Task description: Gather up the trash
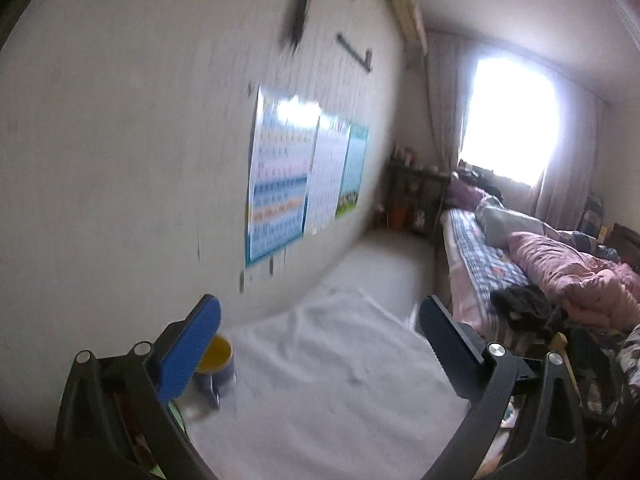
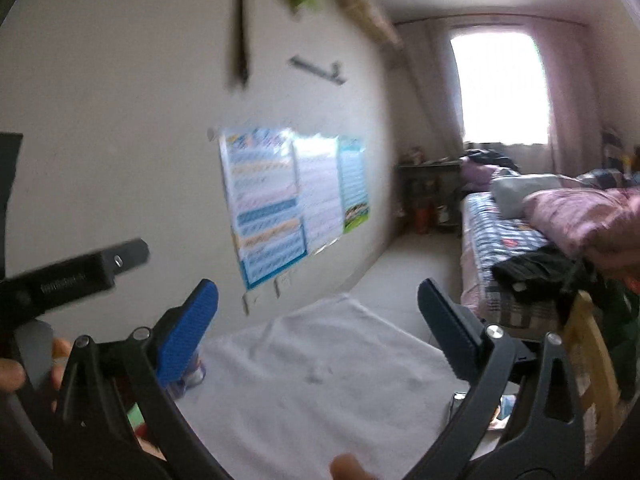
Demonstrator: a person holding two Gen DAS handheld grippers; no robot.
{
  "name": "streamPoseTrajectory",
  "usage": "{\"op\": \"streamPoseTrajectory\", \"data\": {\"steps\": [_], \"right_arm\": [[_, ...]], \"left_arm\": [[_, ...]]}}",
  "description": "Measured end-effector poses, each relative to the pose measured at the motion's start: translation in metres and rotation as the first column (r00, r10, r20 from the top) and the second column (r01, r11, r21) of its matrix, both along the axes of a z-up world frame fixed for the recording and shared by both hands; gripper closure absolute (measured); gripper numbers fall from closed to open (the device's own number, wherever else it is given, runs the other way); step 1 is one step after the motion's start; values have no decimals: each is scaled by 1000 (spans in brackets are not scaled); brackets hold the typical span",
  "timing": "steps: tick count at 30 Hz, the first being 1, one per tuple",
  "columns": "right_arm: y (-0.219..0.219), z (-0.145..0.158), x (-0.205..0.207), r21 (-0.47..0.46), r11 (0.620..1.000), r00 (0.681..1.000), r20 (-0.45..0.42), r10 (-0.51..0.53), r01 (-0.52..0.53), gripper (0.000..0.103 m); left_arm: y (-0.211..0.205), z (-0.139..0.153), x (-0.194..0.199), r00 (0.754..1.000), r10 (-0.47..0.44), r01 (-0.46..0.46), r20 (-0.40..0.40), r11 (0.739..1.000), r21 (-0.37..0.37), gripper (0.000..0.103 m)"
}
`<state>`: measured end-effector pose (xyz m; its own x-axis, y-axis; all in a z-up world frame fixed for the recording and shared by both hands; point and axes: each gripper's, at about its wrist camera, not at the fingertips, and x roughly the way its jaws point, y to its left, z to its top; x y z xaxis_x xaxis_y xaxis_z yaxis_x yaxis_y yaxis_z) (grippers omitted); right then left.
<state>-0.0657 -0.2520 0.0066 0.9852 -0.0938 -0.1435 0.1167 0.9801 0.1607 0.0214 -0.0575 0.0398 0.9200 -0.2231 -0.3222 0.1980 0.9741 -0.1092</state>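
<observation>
Both views are blurred and point up along a white-clothed table (image 1: 328,380) toward the room. No clear piece of trash shows; a small grey speck (image 2: 316,376) lies on the cloth in the right wrist view. My left gripper (image 1: 320,320) is open and empty above the cloth, its blue pad beside a purple mug with a yellow inside (image 1: 216,364). My right gripper (image 2: 318,308) is open and empty above the same table (image 2: 320,400). Part of the left gripper's body (image 2: 76,276) shows at the left of the right wrist view.
A wall with posters (image 1: 296,172) runs along the left. A bed with pink bedding (image 1: 560,264) stands to the right, a dark shelf (image 1: 416,196) at the far end below a bright window (image 1: 512,120). A wooden chair back (image 2: 592,344) is at the table's right.
</observation>
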Motion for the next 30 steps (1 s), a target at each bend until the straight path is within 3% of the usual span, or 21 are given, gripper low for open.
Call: {"op": "streamPoseTrajectory", "data": {"steps": [5,10,15,22,30], "right_arm": [[-12,-7,-1,20,998,998,-26,-53,54,5],[-13,-14,-1,35,995,995,-34,-94,95,5],[-9,-21,6,24,995,992,-73,-99,101,5],[2,-26,12,-11,996,990,-107,-94,93,5],[1,-27,11,-7,994,987,-116,-112,112,5]], "left_arm": [[-8,2,-10,993,118,-118,-12,993,32,8],[17,-7,-21,996,88,-89,-13,991,-98,8],[23,-9,-12,991,130,-131,-36,991,-26,8],[27,-15,-7,988,131,-132,-77,991,-5,8],[24,-17,-7,991,116,-114,-69,993,27,8]]}}
